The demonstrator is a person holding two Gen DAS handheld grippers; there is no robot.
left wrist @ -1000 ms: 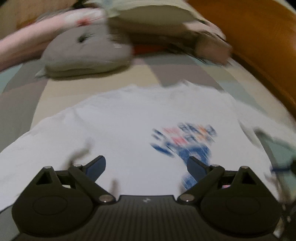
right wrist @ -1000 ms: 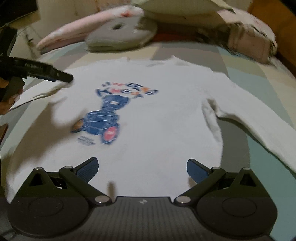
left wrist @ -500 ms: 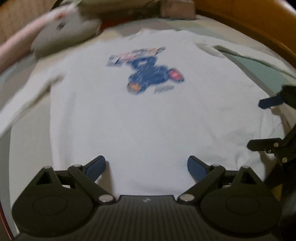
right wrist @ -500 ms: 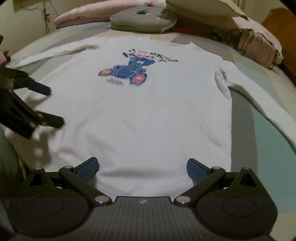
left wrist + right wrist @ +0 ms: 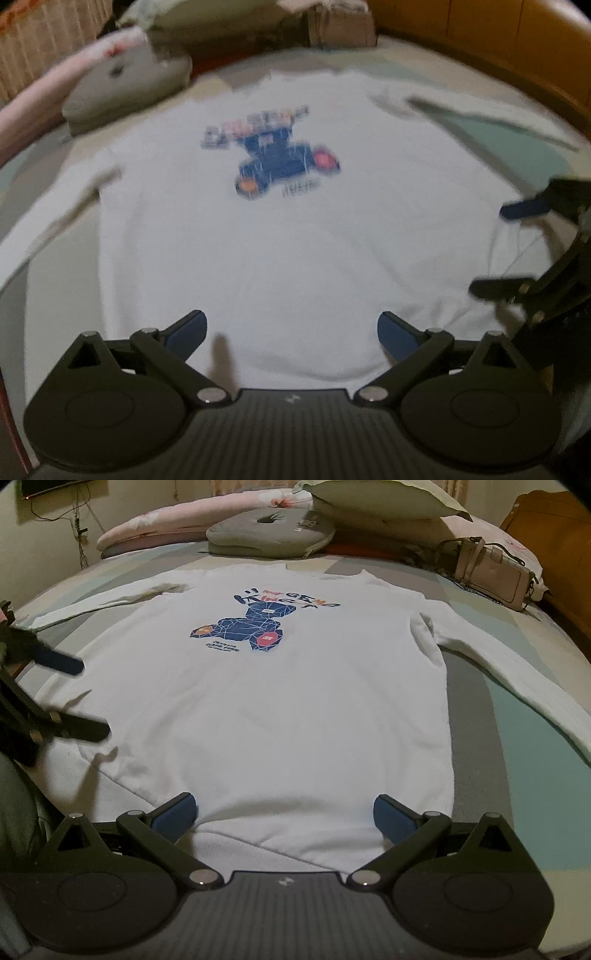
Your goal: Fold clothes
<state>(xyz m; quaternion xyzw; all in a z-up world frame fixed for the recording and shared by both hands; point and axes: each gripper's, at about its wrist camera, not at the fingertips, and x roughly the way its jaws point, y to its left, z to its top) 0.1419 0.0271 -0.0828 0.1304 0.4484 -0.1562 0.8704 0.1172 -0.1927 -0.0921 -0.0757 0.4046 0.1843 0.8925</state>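
1. White sweatshirt [image 5: 280, 701] lies flat and face up on the bed [image 5: 524, 746], with the blue print [image 5: 251, 627] toward the far end and the hem nearest to both grippers.
2. Its long axis runs straight away from the cameras, from the hem up to the collar near the grey pillow [image 5: 269, 535].
3. Right gripper [image 5: 284, 812] has its jaws wide apart and holds nothing; it hovers just above the hem, toward the right half of it.
4. Left gripper [image 5: 291, 328] is also spread open and empty, low over the hem; in the right wrist view it shows at the left edge of the shirt [image 5: 70, 698].
5. Both sleeves are spread out to the sides: the right sleeve [image 5: 517, 679] is nearer to the right gripper, and the left sleeve [image 5: 110, 598] is on the side of the left gripper.
6. I judge that no fold is started yet, and each gripper is placed to take its own side of the hem or its own sleeve.
7. The left wrist view is blurred, so I cannot tell if that gripper touches the cloth.
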